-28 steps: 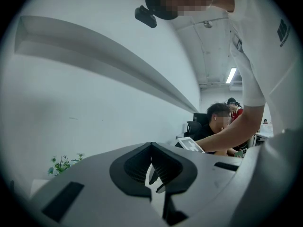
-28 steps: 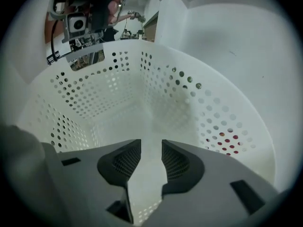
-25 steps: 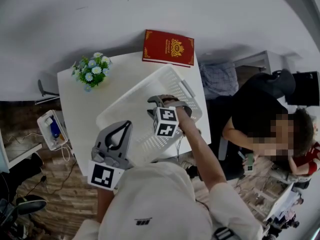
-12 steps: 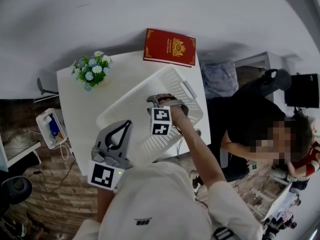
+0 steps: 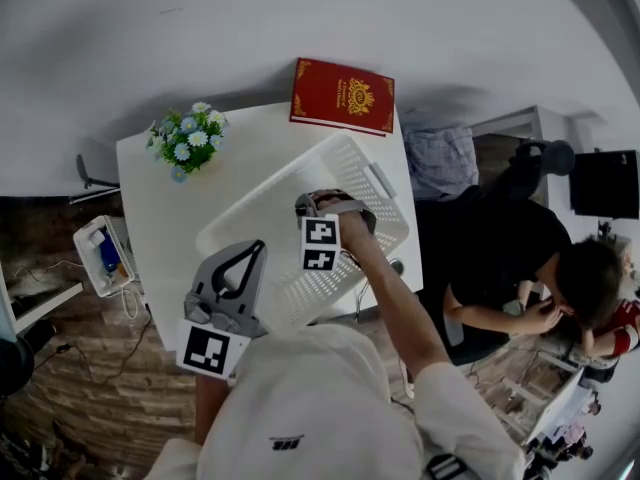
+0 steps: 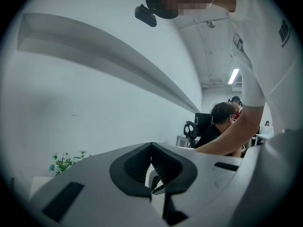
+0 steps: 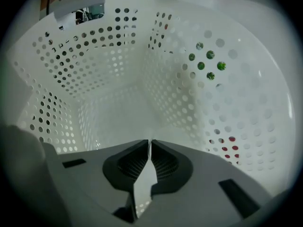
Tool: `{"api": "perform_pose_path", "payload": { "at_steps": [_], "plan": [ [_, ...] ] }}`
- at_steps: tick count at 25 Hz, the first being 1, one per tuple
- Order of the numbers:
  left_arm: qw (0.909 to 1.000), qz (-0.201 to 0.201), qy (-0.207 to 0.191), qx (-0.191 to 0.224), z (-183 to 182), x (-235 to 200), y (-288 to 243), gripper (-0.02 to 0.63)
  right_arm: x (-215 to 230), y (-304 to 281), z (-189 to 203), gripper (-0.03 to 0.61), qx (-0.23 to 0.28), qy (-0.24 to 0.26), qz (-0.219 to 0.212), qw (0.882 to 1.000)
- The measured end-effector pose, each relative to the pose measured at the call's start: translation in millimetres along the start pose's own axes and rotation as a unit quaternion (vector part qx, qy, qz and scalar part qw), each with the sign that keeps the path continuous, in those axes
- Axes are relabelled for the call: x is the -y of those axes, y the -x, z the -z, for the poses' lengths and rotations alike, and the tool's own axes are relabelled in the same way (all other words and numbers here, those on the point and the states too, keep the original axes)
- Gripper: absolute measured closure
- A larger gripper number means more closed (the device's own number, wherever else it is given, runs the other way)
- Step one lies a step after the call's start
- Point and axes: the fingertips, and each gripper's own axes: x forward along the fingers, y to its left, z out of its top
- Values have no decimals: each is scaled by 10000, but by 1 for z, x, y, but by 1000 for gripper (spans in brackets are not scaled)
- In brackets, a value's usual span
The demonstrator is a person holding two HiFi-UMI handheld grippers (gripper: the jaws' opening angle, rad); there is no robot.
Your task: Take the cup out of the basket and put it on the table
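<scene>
Heads up, this grab looks sketchy. Your right tongs (image 7: 150, 144) point steeply down into the basket (image 7: 94, 70), and their jaws have just been closing. They're down to a thin slit with a white sliver in it. I take that sliver to be the wall of the cup (image 7: 144, 178), but it's white on white, so I can't swear to it. Apart from that sliver I can't pick the cup out anywhere.

Your left tongs (image 6: 151, 148) are closed on nothing, held level on your side of the basket, and they aren't touching it.

What can bite you:
- A pinch that thin can slide off a smooth wall once you lift, or squash a soft cup.
- The basket walls crowd in around the right tongs, so a tilted lift could catch the cup on the perforated side.
- Nothing holds the basket down. It looks light, so it may ride up or skid on the table (image 5: 160, 218).

I'd lift straight up and slowly.
</scene>
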Motion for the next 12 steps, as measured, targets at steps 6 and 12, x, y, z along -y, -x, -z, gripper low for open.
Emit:
{"api": "perform_pose_path", "payload": {
  "at_steps": [6, 12],
  "plan": [
    [10000, -10, 16, 9, 0, 1, 0, 604, -7, 1, 2, 551, -3, 1, -195, 9998],
    [10000, -12, 20, -2, 1, 2, 0, 604, -7, 5, 1, 552, 30, -6, -192, 9998]
  ]
}}
